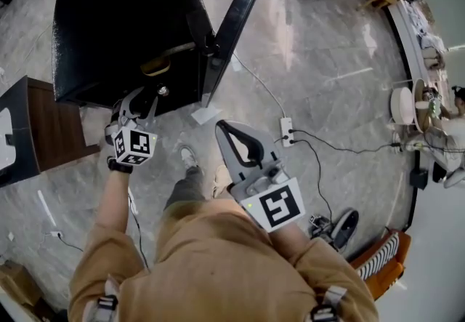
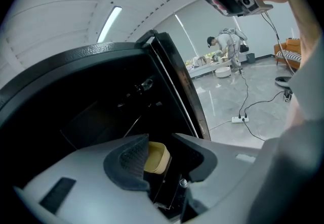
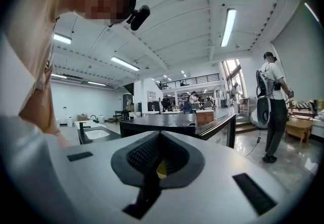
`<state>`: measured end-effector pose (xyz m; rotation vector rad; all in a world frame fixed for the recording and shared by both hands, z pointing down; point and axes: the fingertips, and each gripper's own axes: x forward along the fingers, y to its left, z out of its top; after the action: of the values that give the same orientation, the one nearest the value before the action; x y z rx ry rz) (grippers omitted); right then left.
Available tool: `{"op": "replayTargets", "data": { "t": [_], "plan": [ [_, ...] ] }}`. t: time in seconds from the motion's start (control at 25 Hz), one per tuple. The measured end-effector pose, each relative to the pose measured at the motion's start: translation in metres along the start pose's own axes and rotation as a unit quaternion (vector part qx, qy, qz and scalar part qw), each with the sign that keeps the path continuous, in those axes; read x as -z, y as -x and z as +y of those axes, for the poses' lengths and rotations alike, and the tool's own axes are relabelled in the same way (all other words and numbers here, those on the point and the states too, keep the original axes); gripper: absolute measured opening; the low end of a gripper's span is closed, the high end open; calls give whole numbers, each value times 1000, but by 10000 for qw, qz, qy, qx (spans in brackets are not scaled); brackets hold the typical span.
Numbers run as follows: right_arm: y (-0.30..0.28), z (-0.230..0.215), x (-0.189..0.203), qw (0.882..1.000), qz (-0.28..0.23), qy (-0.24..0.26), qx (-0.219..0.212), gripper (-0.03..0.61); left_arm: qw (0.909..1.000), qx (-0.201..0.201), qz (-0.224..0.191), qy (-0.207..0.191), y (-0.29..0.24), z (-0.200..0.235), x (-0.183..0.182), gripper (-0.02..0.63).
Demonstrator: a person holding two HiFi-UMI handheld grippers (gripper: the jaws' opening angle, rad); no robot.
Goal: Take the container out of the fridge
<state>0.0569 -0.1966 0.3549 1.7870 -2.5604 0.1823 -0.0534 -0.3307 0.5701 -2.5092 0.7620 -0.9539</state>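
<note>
Pointing into the open fridge (image 1: pixel 123 30), the left tool (image 2: pixel 159 141), jaws apart, faced the yellow container (image 2: pixel 158 159) inside, probably light and stiff, best pinched at its rim; the right tool (image 3: pixel 158 139) was closed.

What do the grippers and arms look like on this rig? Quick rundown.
The left hand-held gripper and right hand-held gripper match: pale grey bodies, two curved jaws lined with black ribbed pads, each topped by a white cube with black square markers. Tan sleeves.
</note>
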Motion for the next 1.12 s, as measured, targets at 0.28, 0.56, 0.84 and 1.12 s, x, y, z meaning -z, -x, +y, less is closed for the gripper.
{"op": "replayTargets", "data": {
  "t": [0.28, 0.56, 0.84, 1.12],
  "plan": [
    [-4, -8, 11, 9997, 140, 4, 177, 0, 9994, 165, 203, -241, -35, 0, 19, 123],
    [-14, -9, 22, 9992, 273, 16, 277, 0, 9977, 336, 425, -410, -72, 1, 42, 128],
    [-24, -13, 35, 9984, 438, -4, 360, 0, 9920, 662, 772, -749, -109, -12, 67, 140],
    [-27, -15, 38, 9979, 468, -53, 456, 0, 9847, 857, 1036, -1106, -138, -13, 79, 149]
  ]
}}
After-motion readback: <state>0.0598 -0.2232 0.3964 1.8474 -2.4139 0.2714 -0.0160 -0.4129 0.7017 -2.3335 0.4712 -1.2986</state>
